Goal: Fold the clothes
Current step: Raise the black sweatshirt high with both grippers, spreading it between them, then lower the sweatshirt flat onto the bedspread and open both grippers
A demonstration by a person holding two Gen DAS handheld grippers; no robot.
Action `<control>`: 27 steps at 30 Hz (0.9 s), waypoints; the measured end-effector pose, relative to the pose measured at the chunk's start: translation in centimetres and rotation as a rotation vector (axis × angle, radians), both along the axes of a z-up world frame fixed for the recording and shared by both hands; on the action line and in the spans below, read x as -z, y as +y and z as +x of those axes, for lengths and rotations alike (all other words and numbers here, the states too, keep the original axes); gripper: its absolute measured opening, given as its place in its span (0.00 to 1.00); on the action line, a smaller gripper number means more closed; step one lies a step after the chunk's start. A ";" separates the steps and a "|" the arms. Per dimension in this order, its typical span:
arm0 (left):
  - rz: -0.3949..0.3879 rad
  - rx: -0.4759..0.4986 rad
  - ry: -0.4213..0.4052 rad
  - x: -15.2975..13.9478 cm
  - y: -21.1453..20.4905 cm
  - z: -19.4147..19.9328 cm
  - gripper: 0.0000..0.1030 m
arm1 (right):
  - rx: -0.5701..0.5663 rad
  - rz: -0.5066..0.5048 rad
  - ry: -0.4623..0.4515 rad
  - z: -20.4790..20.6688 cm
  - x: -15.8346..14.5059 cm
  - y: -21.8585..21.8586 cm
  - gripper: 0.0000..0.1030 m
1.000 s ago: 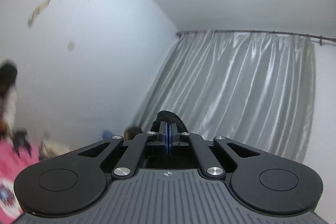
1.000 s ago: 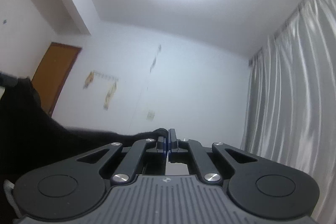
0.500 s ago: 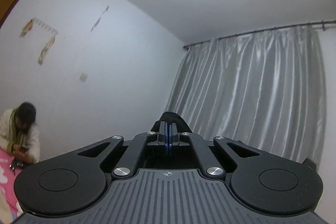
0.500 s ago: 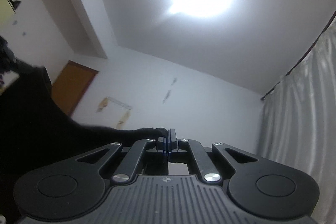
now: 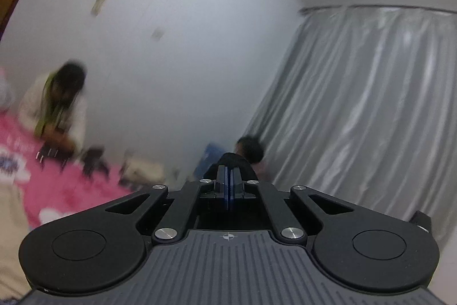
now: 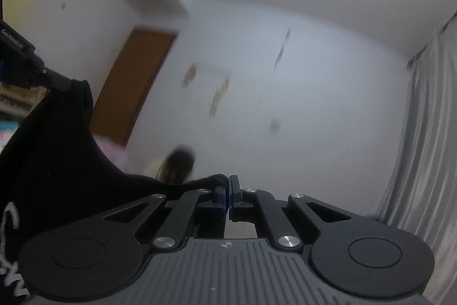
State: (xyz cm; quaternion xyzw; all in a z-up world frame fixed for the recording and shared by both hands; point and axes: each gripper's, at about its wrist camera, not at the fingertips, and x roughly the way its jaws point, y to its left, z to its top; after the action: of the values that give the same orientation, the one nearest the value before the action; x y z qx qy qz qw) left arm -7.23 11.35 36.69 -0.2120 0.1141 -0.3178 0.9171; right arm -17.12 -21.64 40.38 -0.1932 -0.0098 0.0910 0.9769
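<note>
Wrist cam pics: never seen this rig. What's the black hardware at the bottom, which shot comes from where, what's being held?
No robot arm here: a person carries a two-finger gripper in each hand, each with a fisheye camera looking forward along its fingers. The black plates and linkages at the bottom of each picture are the gripper itself.

In the left wrist view, the left gripper is shut, and dark cloth pokes out past its tips. In the right wrist view, the right gripper is shut on the edge of a black garment with white lettering, which stretches away to the left gripper at the left of that picture. So both grippers hold one garment up between them.

Behind are white walls, a wooden door, grey curtains, and a pink patterned cover with a seated person. Everything is motion-blurred.
</note>
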 end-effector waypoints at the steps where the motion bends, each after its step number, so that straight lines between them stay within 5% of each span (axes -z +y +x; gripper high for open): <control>1: 0.013 -0.009 0.031 1.2 -0.1 1.9 0.00 | 0.002 -0.011 0.034 1.8 1.3 0.2 0.02; 7: 0.099 -0.109 0.180 9.7 -1.0 13.5 0.00 | 0.036 -0.070 0.219 15.3 9.8 1.8 0.02; 13: 0.160 -0.233 0.380 19.6 -1.5 26.3 0.00 | 0.147 -0.097 0.388 29.4 21.5 4.0 0.02; 17: 0.298 -0.277 0.430 28.0 -3.2 33.1 0.00 | 0.207 -0.035 0.576 37.6 29.0 6.0 0.02; 20: 0.431 -0.273 0.496 33.8 -5.3 37.0 0.05 | 0.258 -0.001 0.701 40.7 35.2 7.8 0.04; 23: 0.486 -0.311 0.608 36.3 -5.8 38.0 0.24 | 0.301 0.024 0.843 43.1 40.4 7.8 0.18; 26: 0.345 -0.263 0.692 36.4 -3.6 37.0 0.39 | 0.332 0.091 0.984 43.9 42.7 7.0 0.41; 27: 0.295 -0.246 0.709 36.0 -2.7 36.5 0.45 | 0.338 0.143 1.003 43.7 42.7 6.3 0.42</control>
State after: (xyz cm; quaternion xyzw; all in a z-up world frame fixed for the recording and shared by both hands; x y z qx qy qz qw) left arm 29.28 8.65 0.72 -0.1867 0.4415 -0.0930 0.8727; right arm 26.57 -15.35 -2.33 -0.0579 0.4835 0.0127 0.8733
